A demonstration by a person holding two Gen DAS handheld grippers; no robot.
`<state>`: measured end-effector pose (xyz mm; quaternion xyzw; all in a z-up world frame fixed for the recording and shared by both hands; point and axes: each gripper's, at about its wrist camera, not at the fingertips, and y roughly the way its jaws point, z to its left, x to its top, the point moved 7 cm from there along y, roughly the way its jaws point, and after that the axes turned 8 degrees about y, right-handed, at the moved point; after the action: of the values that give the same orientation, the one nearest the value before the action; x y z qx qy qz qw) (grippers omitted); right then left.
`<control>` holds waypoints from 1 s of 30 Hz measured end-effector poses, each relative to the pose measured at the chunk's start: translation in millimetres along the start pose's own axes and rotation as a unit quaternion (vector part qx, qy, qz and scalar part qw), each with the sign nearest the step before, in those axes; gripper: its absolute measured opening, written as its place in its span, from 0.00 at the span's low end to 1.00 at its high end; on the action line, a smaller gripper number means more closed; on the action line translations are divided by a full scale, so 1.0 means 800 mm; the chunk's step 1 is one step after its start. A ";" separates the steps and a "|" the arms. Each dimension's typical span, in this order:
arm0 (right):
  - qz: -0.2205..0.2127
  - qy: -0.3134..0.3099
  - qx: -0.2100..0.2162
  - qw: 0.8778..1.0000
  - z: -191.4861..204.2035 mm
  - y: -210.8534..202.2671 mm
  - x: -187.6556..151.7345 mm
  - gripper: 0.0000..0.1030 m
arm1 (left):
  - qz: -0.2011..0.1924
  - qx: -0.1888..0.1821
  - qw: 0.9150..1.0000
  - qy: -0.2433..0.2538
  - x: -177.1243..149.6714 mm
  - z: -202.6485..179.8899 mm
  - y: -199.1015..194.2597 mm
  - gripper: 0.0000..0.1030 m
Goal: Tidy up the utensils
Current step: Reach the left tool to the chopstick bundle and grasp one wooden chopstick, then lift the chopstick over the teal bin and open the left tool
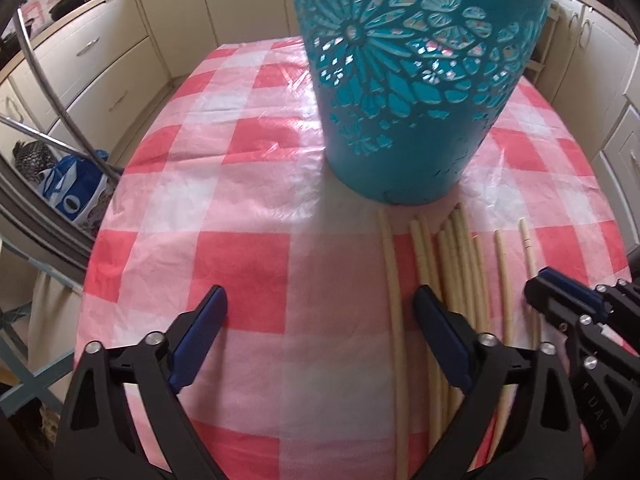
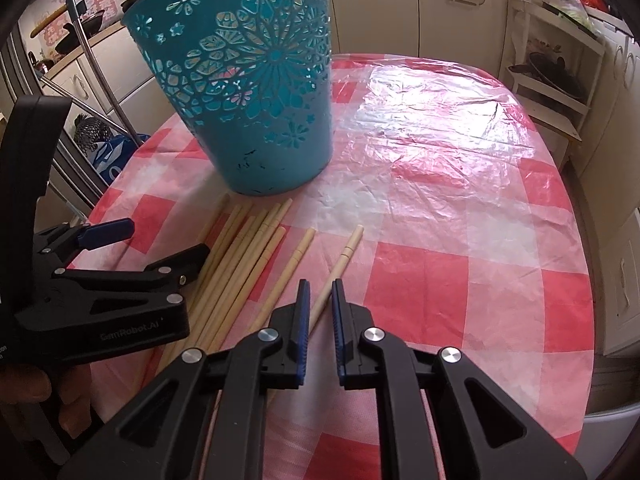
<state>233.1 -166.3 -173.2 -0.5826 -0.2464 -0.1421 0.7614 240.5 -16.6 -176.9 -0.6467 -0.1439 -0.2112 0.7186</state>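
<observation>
Pale bamboo chopsticks (image 2: 240, 264) lie loose on the red-and-white checked plastic tablecloth (image 2: 460, 240), fanned out just in front of the tall teal plastic basket with flower cut-outs (image 2: 248, 92), their far tips almost at its base. The risk I see is slippage: the sticks are thin, round and smooth on a glossy cloth, so a pinch near one end could let it swing or roll off, and a sweep by the left gripper (image 1: 320, 300) could scatter the bundle or nudge the light basket over (it looks easily tipped). That left gripper stands wide apart, tilted steeply down, one chopstick between its fingers and untouched. The right gripper (image 2: 320, 284) is nearly closed, angled down, narrow around the chopstick farthest from the bundle; whether its pads press I cannot tell.
</observation>
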 end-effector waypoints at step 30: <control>-0.013 -0.011 0.006 1.000 0.018 0.000 -0.003 0.22 | -0.157 -0.251 0.952 -0.082 0.071 0.049 -0.204 0.05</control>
<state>228.4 -152.6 -171.7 -0.5763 -0.2633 -0.1433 0.7603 212.4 3.6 -2.9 -0.7908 -0.2444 -0.2964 0.4764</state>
